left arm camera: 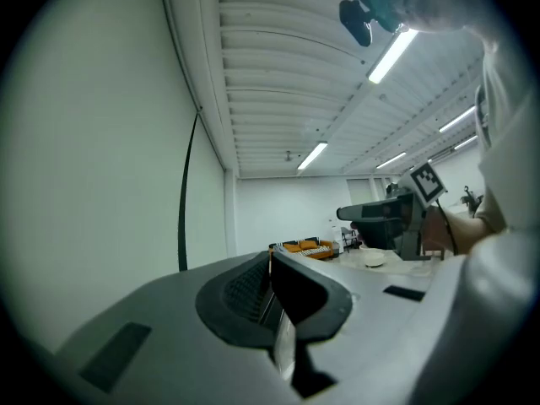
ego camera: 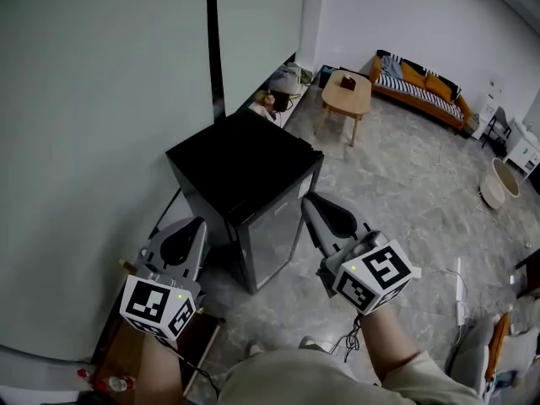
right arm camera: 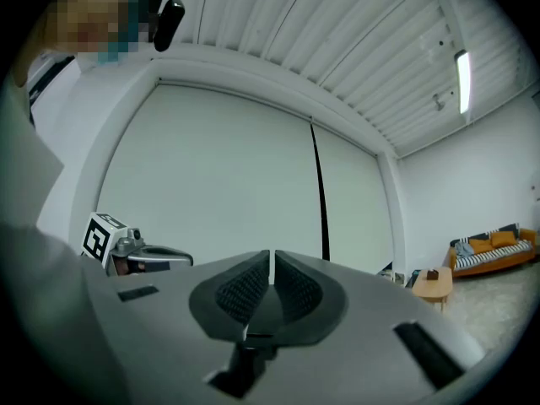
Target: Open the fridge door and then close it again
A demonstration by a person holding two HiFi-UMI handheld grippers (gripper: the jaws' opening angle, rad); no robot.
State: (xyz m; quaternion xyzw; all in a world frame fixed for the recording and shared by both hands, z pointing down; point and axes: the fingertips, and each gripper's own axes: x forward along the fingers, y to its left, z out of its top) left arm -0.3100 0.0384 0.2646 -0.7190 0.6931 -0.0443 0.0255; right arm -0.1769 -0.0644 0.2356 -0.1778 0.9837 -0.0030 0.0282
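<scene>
- The right edge of the fridge door [ego camera: 274, 236] is partly hidden behind the right gripper [ego camera: 310, 202].
- The dark thing [ego camera: 348, 83] on the coffee table [ego camera: 342, 102] is too small to identify.
- Clutter [ego camera: 275, 99] by the wall [ego camera: 101, 99] is indistinct.

My views are bright and evenly lit by ceiling strip lights [left arm camera: 392, 53]; edges bulge and darken, near jaws blurred.

Pale walls [ego camera: 93, 99] meet a grey marbled floor [ego camera: 405, 184]. A low wooden table [ego camera: 347, 94] stands near an orange sofa [ego camera: 419, 87] (striped cushions on it) against the far wall. Strip lights [left arm camera: 393, 56] glow on the slatted ceiling [left arm camera: 278, 74].
</scene>
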